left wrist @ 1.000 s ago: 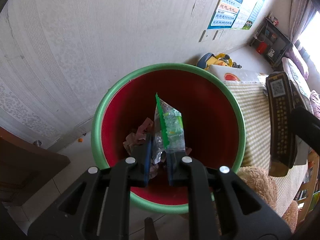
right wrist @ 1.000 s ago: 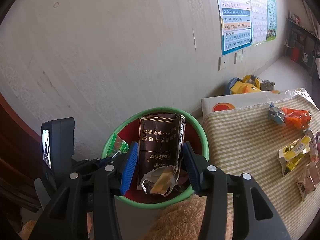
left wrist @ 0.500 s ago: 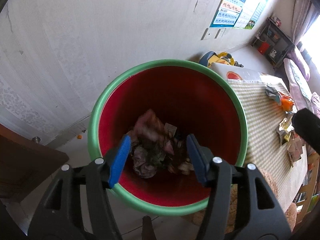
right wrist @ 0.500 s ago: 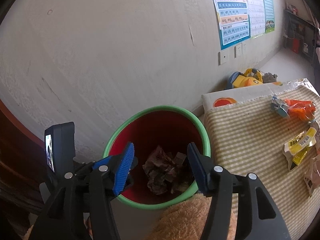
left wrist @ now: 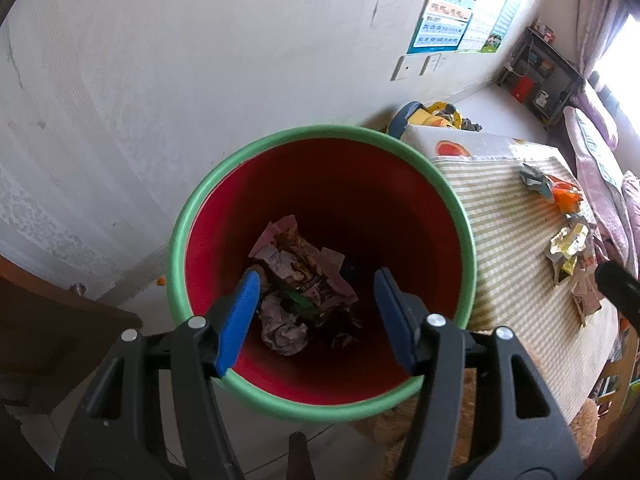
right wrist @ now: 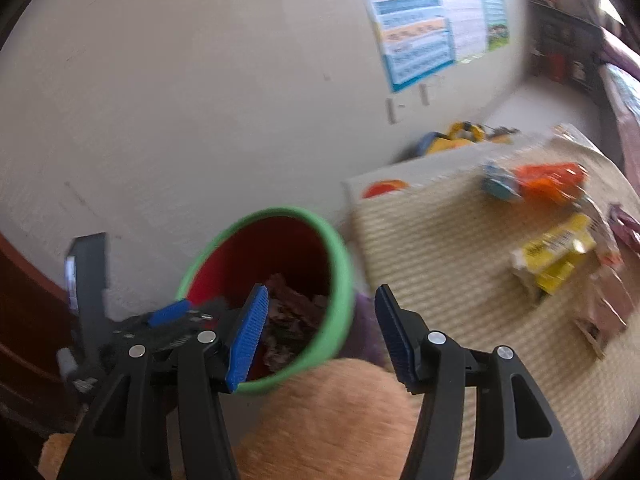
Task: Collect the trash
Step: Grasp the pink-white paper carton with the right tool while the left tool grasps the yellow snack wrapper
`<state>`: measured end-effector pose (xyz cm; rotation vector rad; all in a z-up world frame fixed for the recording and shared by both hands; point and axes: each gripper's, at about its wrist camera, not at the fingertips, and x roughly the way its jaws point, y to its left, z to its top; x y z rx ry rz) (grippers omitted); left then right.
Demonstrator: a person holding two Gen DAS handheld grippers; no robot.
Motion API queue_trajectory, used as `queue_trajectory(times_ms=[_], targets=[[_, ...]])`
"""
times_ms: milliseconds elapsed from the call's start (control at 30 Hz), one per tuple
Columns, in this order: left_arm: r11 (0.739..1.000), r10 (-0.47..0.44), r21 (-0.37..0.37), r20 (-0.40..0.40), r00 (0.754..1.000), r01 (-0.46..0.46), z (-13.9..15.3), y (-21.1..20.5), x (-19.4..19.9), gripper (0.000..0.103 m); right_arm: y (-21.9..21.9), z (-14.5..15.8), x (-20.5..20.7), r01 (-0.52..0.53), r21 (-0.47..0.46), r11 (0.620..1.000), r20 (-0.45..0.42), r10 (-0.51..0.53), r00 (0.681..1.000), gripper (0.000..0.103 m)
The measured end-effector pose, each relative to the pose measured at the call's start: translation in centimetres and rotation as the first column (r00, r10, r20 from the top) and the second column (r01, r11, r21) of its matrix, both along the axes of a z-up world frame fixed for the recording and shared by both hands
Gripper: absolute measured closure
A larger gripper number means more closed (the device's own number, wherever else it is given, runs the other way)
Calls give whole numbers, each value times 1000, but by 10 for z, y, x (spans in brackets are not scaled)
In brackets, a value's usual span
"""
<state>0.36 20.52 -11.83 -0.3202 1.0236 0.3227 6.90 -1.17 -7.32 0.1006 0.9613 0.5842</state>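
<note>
Tabletop (left wrist: 504, 216) wearing striped cloth, standing just beside green-rimmed bin (left wrist: 466, 216). Orange wrapper (right wrist: 552, 178) lying near far edge, touching small blue-grey wrapper (right wrist: 498, 184). Yellow wrappers (right wrist: 554, 256) lying nearer, pale torn packets (right wrist: 604, 300) sitting just beside them. Bin and yellow toy (left wrist: 438, 114) sitting on floor (left wrist: 148, 304).

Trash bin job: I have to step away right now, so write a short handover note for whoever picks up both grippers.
Left gripper: open, empty, above the bin.
Right gripper: open, empty, by the bin's rim on the table side.
Done: crumpled wrappers lie at the bottom of the bin.
Left: litter on the striped tablecloth: an orange wrapper with a blue-grey piece beside it, a yellow packet, and pale wrappers near the edge. Pick each up and drop it in.
</note>
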Motion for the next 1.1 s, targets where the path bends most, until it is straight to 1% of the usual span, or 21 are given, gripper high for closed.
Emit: queue_trajectory(times_ms=[67,167,200,267,300,333,467,600,633,667,700,733,767,800,833,867,900,933,967,1033,1100], targets=[[1000,-10,7,4,1000,10,3,-5,0,46,-22,-8,6,59,-40,997,-10,-59,998,48],[1000,-21,15,6,1000,21,6,-11,1,46,-65,-21,22,165,-137,977,-14,-169,986,47],[999,-27,18,6,1000,27,8,-14,1,46,-83,-26,30,198,-175,964,-15,-204,979,41],[999,-33,18,6,999,33,9,-17,2,46,-121,-32,43,271,-248,930,1,-279,960,38],[999,-36,24,5,999,36,9,-19,3,46,-134,-35,48,287,-276,917,3,-298,955,35],[999,-40,30,4,999,40,10,-22,4,46,-148,-39,56,296,-308,904,-4,-312,950,33],[997,-63,40,-6,998,63,10,-34,8,46,-183,-65,86,258,-414,873,-81,-318,945,32],[995,-85,55,-12,996,86,13,-46,10,42,-190,-91,103,189,-452,872,-152,-284,947,32],[994,-89,57,-11,996,89,15,-49,11,42,-192,-97,106,173,-432,885,-173,-270,947,28],[994,-93,60,-10,996,93,17,-52,12,42,-195,-98,107,173,-390,905,-183,-260,948,28],[993,-96,63,-10,995,97,18,-54,12,41,-198,-99,107,180,-376,909,-187,-264,946,29],[992,-104,69,-9,995,104,20,-58,14,41,-200,-99,106,185,-359,915,-195,-267,944,32],[990,-114,77,-9,993,115,21,-64,16,41,-201,-99,105,184,-335,924,-203,-261,944,38],[989,-123,82,-9,992,123,23,-69,18,40,-204,-99,102,177,-287,941,-224,-246,943,54],[987,-138,86,-9,990,138,24,-76,21,40,-205,-99,98,176,-253,951,-237,-237,942,61],[984,-158,85,-9,987,158,25,-85,26,40,-206,-98,95,179,-242,954,-236,-236,943,65],[981,-174,80,-9,985,174,25,-91,29,40,-208,-95,88,188,-227,956,-227,-239,944,72],[978,-199,66,-8,980,199,26,-102,35,40,-210,-92,80,208,-200,958,-218,-250,944,80],[973,-224,52,-4,975,224,26,-113,41,40,-210,-87,73,225,-173,959,-214,-260,942,85],[962,-269,41,2,963,268,26,-133,52,40,-221,-79,46,280,-73,957,-211,-289,934,85],[952,-303,51,9,953,302,26,-155,63,40,-228,-73,18,313,1,950,-208,-306,929,85]])
